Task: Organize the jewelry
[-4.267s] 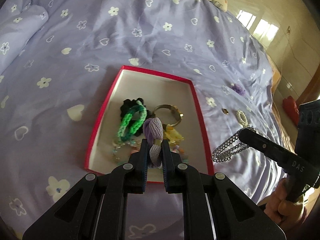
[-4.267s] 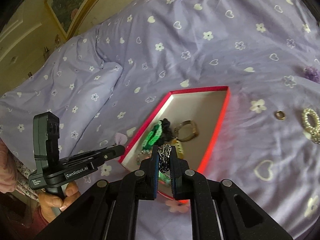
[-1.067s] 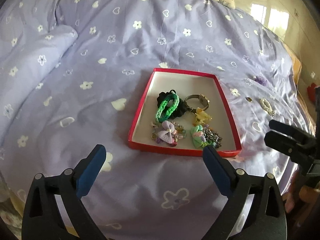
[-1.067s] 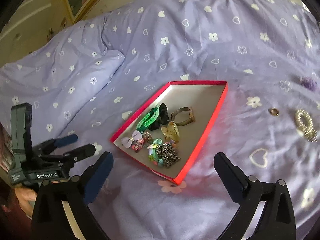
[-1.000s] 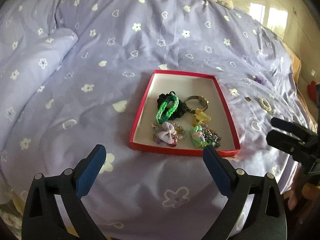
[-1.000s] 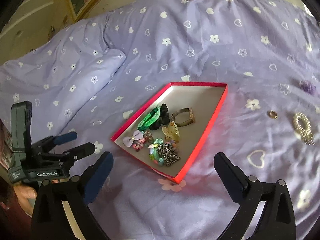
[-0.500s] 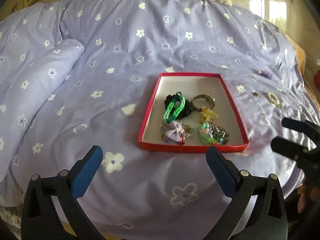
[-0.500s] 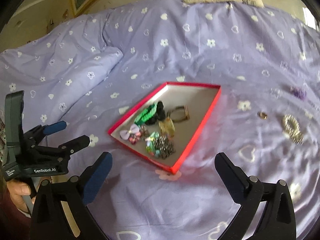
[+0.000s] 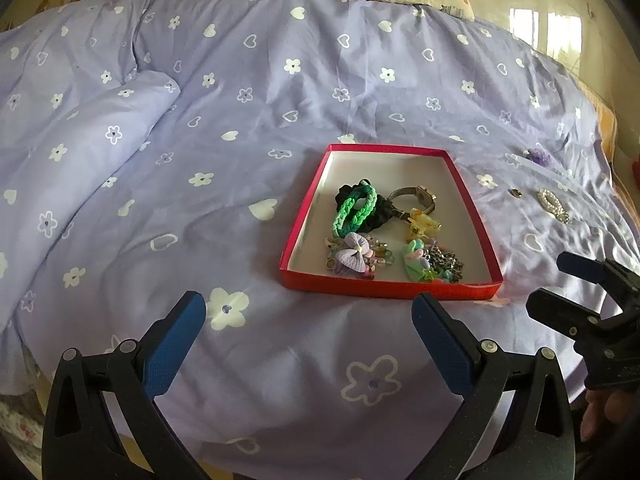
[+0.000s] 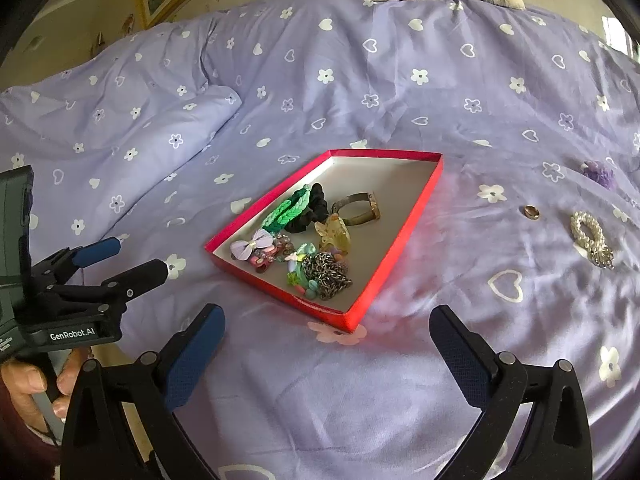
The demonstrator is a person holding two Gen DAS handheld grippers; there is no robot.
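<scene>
Bed (image 9: 280, 92) with lilac flowered quilt: soft and creased, so anything set down or pressed on it can sink or roll into a fold.

Red box (image 10: 404, 236), shallow, resting on the quilt between and ahead of both tools. A downward push near its rim is judged likely to tip it and spill the contents.

Left tool (image 9: 308, 332) and right tool (image 10: 328, 344): both held wide open, nothing gripped, hovering short of the box.

In the box: green braided bracelet (image 9: 354, 210), black scrunchie (image 10: 310, 210), watch (image 9: 416, 196), lilac bow clip (image 10: 254, 248), chain (image 10: 330, 274). The items lie touching; a snag is possible if any are disturbed.

Left on the quilt, well right of the box: pearl bracelet (image 10: 590, 236), purple piece (image 10: 598, 174), ring (image 10: 531, 212). The ring is small and flat; a wide grasp is judged likely to pinch fabric or flick it away.
</scene>
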